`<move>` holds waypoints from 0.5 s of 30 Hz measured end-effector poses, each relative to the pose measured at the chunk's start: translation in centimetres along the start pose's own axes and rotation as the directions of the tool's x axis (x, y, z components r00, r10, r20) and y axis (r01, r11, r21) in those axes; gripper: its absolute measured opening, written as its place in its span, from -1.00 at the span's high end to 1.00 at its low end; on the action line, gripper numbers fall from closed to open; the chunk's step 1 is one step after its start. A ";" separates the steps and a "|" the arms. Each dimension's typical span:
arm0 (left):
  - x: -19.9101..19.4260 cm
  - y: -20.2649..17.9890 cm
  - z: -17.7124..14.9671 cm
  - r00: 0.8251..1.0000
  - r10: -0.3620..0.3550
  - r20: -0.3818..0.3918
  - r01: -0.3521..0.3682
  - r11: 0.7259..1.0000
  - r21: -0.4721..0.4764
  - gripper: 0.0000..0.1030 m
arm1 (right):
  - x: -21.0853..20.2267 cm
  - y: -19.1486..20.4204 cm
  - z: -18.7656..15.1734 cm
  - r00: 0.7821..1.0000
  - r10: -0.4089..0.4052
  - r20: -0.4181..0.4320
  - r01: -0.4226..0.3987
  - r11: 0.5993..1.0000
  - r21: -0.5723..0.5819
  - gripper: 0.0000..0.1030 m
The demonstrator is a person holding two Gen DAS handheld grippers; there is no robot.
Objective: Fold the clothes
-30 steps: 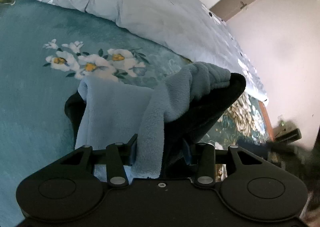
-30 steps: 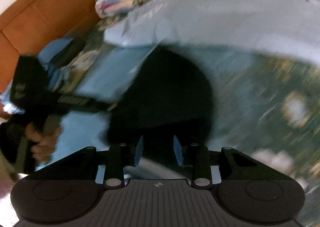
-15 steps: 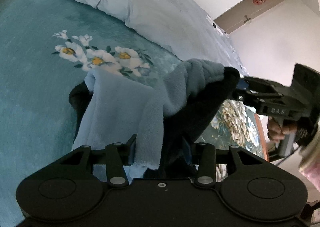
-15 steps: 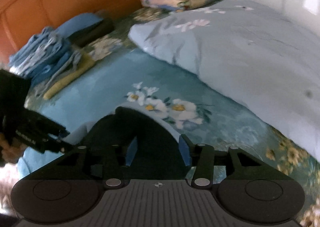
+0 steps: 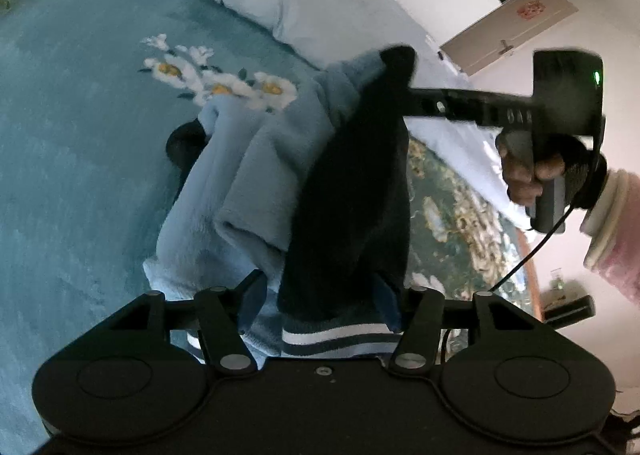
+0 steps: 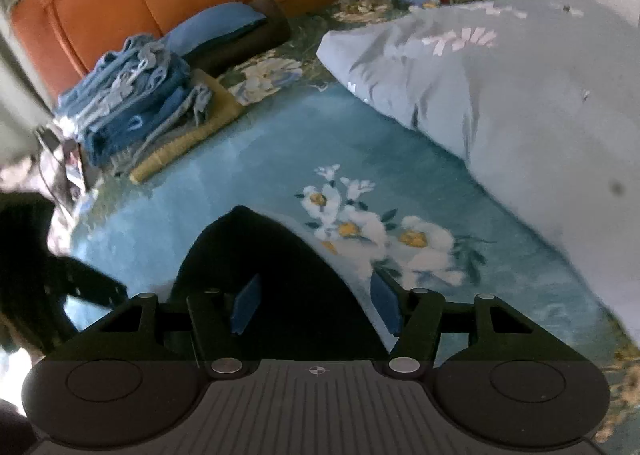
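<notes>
Garment (image 5: pixel 348 191): dark with a blue fleece lining, raised above the bedspread (image 5: pixel 80 159), beside its white flowers.
Your left gripper (image 5: pixel 320 295): jaws just widened; striped hem between, grip unclear.
Your right gripper (image 6: pixel 316 307): jaws just widened, dark cloth between, apparently loose.

text: none legible | right gripper (image 5: pixel 408 95) side lettering: blurred | door (image 5: pixel 516 21) red sign: unreadable

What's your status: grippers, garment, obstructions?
Jaws just opened wider on left gripper and right gripper, fleece jacket between each. Jacket bunched over floral bedspread. Nothing blocking.
</notes>
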State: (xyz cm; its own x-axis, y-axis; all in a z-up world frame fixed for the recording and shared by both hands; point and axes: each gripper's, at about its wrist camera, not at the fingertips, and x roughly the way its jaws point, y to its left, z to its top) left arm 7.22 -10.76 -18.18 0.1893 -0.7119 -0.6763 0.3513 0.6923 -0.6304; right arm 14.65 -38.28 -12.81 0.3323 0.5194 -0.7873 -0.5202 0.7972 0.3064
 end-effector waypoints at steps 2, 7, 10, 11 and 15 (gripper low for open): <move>0.2 -0.3 -0.3 1.000 0.017 -0.008 -0.017 1.000 -0.003 0.36 | 0.8 -0.4 0.4 1.000 0.007 -0.017 -0.006 1.000 0.026 -0.06; -1.0 -0.4 -0.4 0.996 0.079 0.046 -0.077 0.996 -0.039 0.73 | 2.3 -0.8 1.2 0.999 -0.015 -0.035 0.017 0.998 0.062 -0.02; -1.5 0.3 -0.2 0.992 0.107 0.074 -0.101 0.992 -0.078 0.73 | 3.4 -0.9 1.7 0.999 -0.033 -0.041 0.036 0.996 0.077 -0.02; -1.5 0.5 -0.1 0.990 0.115 0.079 -0.108 0.990 -0.086 0.73 | 3.9 -1.0 1.9 0.998 -0.036 -0.045 0.040 0.995 0.091 -0.02; -1.7 1.3 0.4 0.982 0.157 0.108 -0.145 0.983 -0.112 0.75 | 5.9 -1.1 2.5 0.996 -0.060 -0.069 0.068 0.989 0.131 -0.04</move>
State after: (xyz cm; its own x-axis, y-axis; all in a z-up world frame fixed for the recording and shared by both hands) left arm 7.71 -8.71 -17.65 0.3402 -0.6032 -0.7214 0.2151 0.7967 -0.5647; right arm 19.11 -35.34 -16.45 0.3074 0.4484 -0.8393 -0.3889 0.8642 0.3192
